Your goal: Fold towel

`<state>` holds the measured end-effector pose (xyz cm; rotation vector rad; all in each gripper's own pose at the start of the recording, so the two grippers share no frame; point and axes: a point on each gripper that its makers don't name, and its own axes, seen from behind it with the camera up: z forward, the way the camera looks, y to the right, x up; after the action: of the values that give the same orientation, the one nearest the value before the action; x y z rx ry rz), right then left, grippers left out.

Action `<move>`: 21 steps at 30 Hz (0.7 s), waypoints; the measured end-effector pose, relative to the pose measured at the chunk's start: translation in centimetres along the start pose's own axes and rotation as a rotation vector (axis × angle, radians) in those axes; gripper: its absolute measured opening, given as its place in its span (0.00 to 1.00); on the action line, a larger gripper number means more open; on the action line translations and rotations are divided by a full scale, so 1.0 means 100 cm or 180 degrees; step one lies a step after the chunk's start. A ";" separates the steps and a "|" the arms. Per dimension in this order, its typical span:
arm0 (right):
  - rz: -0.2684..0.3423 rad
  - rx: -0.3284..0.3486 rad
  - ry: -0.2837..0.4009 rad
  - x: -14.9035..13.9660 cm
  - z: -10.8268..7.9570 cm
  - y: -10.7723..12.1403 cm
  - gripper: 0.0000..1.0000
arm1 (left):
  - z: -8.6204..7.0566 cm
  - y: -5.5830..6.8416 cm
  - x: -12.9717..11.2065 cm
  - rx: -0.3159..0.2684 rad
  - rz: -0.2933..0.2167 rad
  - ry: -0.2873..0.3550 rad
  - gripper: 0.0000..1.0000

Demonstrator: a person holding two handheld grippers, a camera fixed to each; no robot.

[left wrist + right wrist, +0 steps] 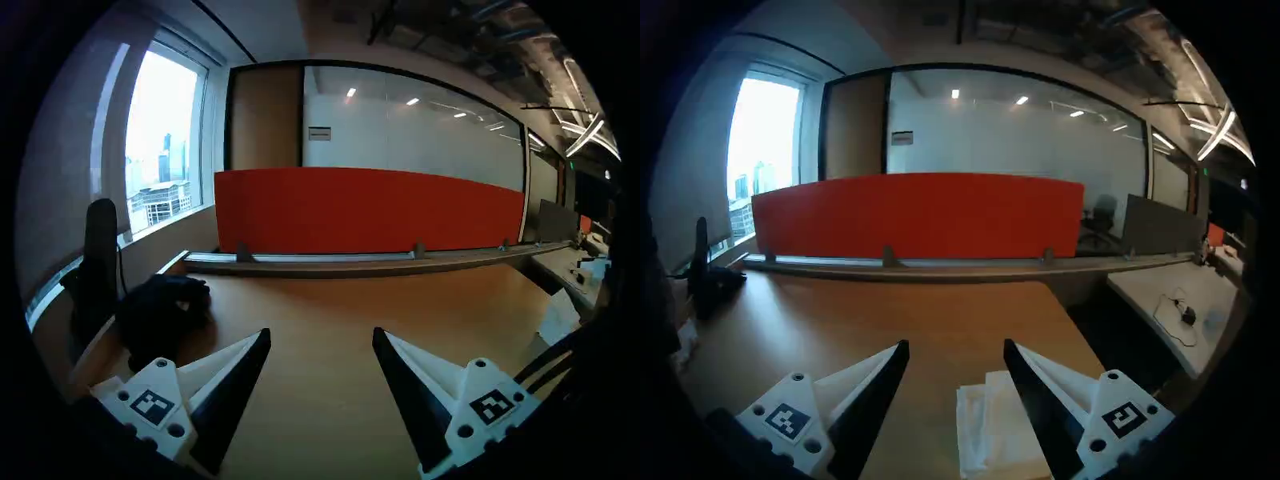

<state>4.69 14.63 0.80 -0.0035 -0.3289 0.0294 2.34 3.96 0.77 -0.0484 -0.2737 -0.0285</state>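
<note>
Hovering with jaws apart and empty, the right gripper (pixel 956 346) sits just above the white towel (pixel 984 424), which lies in layers near the right edge of the worktop (pixel 904 312), at its near end. The cloth looks soft, light and limp, so it will likely sag when lifted; pinching a free corner seems best. The left gripper (pixel 321 331), jaws likewise apart, hangs over bare wood near a dark bundle (pixel 160 308). Beyond, a red divider (pixel 920 212) lines the far edge.
</note>
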 end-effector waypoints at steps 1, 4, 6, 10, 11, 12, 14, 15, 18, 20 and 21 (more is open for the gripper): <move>-0.0008 0.0009 0.0034 0.004 0.000 -0.004 0.91 | 0.000 0.001 0.002 -0.0002 -0.0002 0.0019 0.94; -0.0031 0.0044 0.0143 0.015 0.001 -0.019 0.91 | 0.001 0.002 0.008 -0.0006 -0.0021 0.0073 0.94; -0.0040 0.0072 0.0217 0.023 0.001 -0.031 0.91 | 0.002 0.002 0.012 -0.0006 -0.0041 0.0108 0.94; -0.0039 0.0123 0.0313 0.032 0.001 -0.054 0.91 | 0.002 0.001 0.019 0.0004 -0.0070 0.0174 0.94; -0.0041 0.0135 0.0327 0.033 0.001 -0.060 0.91 | 0.002 0.001 0.020 0.0005 -0.0075 0.0185 0.94; -0.0046 0.0141 0.0337 0.035 0.002 -0.066 0.91 | 0.002 0.001 0.021 0.0006 -0.0081 0.0196 0.94; -0.0061 0.0136 0.0345 0.037 0.003 -0.075 0.91 | 0.002 0.001 0.022 0.0008 -0.0090 0.0210 0.94; -0.0068 0.0136 0.0354 0.038 0.004 -0.081 0.91 | 0.002 0.001 0.023 0.0010 -0.0096 0.0216 0.94; -0.0079 0.0148 0.0392 0.042 0.005 -0.097 0.91 | 0.002 0.000 0.023 0.0014 -0.0123 0.0224 0.94; -0.0068 0.0184 0.0415 0.045 0.005 -0.109 0.91 | 0.002 0.001 0.023 0.0009 -0.0149 0.0234 0.94; -0.0055 0.0213 0.0431 0.048 0.005 -0.116 0.91 | 0.002 0.000 0.024 0.0007 -0.0161 0.0239 0.94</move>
<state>9.38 3.19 2.88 0.0633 -0.1925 0.0230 4.54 3.96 1.64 -0.0380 -0.1998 -0.0801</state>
